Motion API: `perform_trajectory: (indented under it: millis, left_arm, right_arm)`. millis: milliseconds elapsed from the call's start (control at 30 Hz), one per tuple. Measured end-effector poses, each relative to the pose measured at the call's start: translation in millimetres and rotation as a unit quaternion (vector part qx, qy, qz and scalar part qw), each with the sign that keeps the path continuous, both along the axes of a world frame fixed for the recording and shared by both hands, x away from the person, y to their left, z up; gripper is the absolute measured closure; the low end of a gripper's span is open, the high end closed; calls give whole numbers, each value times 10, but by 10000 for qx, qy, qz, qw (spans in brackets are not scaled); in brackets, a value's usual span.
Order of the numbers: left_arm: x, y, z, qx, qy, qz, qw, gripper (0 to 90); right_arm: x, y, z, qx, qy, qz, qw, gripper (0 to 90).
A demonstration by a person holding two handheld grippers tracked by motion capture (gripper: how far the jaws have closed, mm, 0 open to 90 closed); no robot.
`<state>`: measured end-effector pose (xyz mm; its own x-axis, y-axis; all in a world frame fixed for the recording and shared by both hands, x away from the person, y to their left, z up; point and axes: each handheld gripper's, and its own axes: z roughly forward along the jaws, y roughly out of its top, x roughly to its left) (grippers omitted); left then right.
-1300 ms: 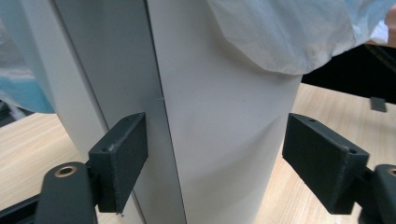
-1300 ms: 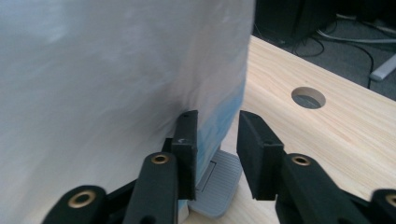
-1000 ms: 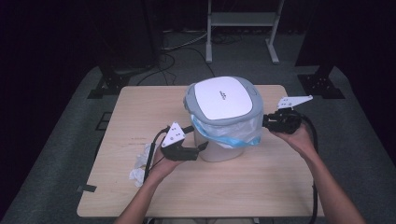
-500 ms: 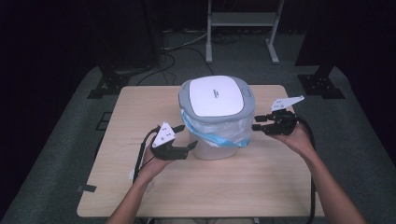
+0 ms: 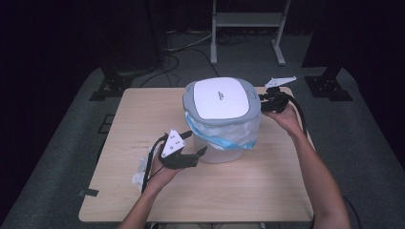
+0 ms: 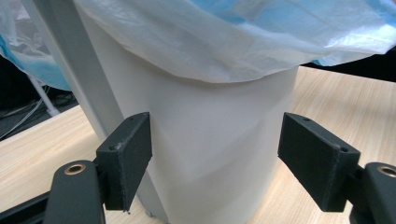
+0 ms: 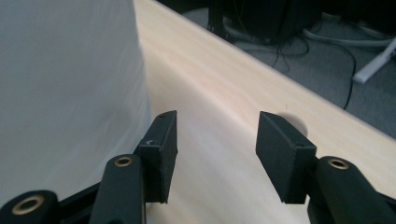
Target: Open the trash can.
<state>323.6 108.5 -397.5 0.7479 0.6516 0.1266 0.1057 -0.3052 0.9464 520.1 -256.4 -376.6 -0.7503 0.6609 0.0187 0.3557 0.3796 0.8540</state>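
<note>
the white bin [image 5: 224,138] with a grey-rimmed lid [image 5: 223,99] stands on the tabletop [image 5: 143,109]. the left gripper [image 5: 197,149] has fingers open around its lower wall. the right gripper [image 5: 263,101], beside the lid, has just been opening its fingers, nothing between them.

The bin [image 5: 224,125] stands at the table [image 5: 143,114] centre and blocks passage; crumpled plastic [image 5: 142,169] lies at 8 o'clock; bare wood at 10 o'clock is free.

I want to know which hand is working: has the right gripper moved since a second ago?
Yes. The right gripper has gone toward the table's far edge, along the bin, jaws just opening, nothing between them.
</note>
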Motion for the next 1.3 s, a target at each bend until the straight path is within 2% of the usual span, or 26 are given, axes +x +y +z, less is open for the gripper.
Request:
perform_trajectory:
  millis: [33, 100, 133, 167, 200, 267, 333, 433, 500, 600, 667, 800, 833, 933, 1000, 1033, 1100, 1167, 1200, 1233, 1300]
  left_arm:
    - [-10, -11, 1, -10, 10, 32, 10000, 253]
    - [-23, -23, -1, -55, 24, 92, 9999, 255]
    - [-21, -25, -3, -64, 24, 115, 9999, 255]
    - [-16, -24, -7, -80, 19, 155, 9998, 257]
    - [-16, -24, -7, -80, 19, 155, 9998, 258]
    - [4, -20, -15, -114, 46, 189, 9997, 258]
    - [27, -15, -21, -135, 73, 201, 9997, 257]
    - [65, 38, -21, -256, 85, 193, 9995, 258]
    - [81, 87, -15, -282, 117, 101, 9995, 245]
    - [83, 161, -10, -241, 71, 2, 9997, 248]
    - [79, 227, 1, -168, 25, -53, 9998, 254]
    - [65, 379, 4, -158, -6, 28, 9999, 255]
    - [65, 419, 3, -149, -27, 59, 9999, 255]
    - [71, 527, 6, -142, -44, 196, 9997, 255]
    - [73, 589, 8, -144, -49, 333, 9993, 255]
    - [67, 607, 8, -195, -31, 340, 9992, 255]
    - [46, 605, 4, -156, -22, 317, 9994, 255]
    - [20, 585, -2, -135, -65, 296, 9994, 255]
    - [10, 574, -4, -134, -33, 284, 9995, 255]
    - [4, 563, -8, -112, -28, 273, 9996, 255]
    - [-2, 543, -18, -65, -17, 253, 9997, 262]
  right_arm:
    - [28, 23, 9, 41, -73, 67, 9999, 470]
    - [92, 66, 24, 194, 37, 235, 9995, 466]
    - [92, 88, 23, 238, -47, 343, 9991, 466]
    - [84, 128, 14, 288, -104, 604, 9977, 519]
    - [84, 128, 14, 288, -104, 604, 9977, 519]
    - [73, 133, 1, 242, -51, 693, 9973, 537]
    - [69, 101, -7, 283, 124, 815, 9962, 552]
    - [27, 95, 11, 213, 143, 936, 9953, 583]
    - [-10, 122, 32, 103, 126, 999, 9949, 616]
    - [-80, 166, 60, -42, 89, 1039, 9945, 663]
    - [-123, 184, 74, -110, 77, 1110, 9937, 665]
    - [-226, 213, 67, -98, 70, 1285, 9916, 664]
    - [-284, 244, 45, -136, 101, 1409, 9899, 662]
    - [-353, 282, 28, -203, 82, 1528, 9880, 658]
    - [-427, 308, 10, -244, 93, 1695, 9852, 578]
    - [-437, 316, 5, -275, 89, 1711, 9848, 568]
    - [-401, 318, -7, -323, 63, 1585, 9868, 535]
    - [-301, 287, -18, -228, -2, 1280, 9915, 525]
    - [-225, 282, -19, -221, 68, 1117, 9935, 501]
    - [-159, 287, -21, -226, 108, 977, 9949, 498]
    - [-69, 310, -37, -103, -14, 783, 9969, 497]
